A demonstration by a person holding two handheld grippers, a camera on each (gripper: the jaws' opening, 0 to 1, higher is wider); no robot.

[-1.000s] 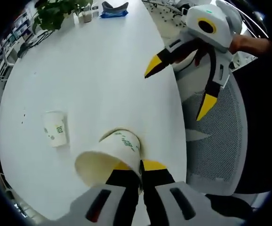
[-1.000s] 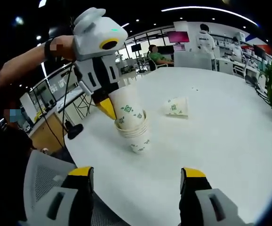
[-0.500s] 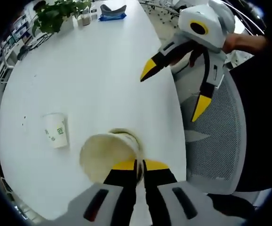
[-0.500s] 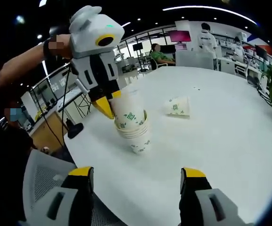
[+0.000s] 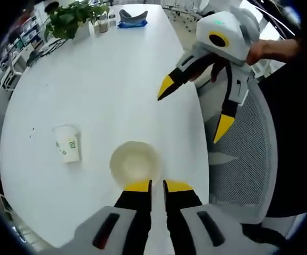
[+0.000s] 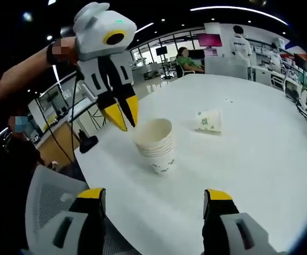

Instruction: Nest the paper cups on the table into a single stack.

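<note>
Both tongs, left [image 5: 157, 185] and right [image 6: 153, 195], have white-grey housings, black jaws, yellow tips and yellow-ringed lenses

White rounded counter [image 5: 105, 85]. A potted plant [image 5: 68, 16] and a blue-grey object [image 5: 132, 17] are seen at its far end. A grey mesh chair [image 5: 244, 154] is set against the near edge. In the right gripper view, a pink-lit screen [image 6: 217, 40] and office desks are seen behind the counter.

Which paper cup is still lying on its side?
The lone cup out on the white table, apart from the upright stack. It lies tipped over; in the left gripper view it sits left of the stack.
</note>
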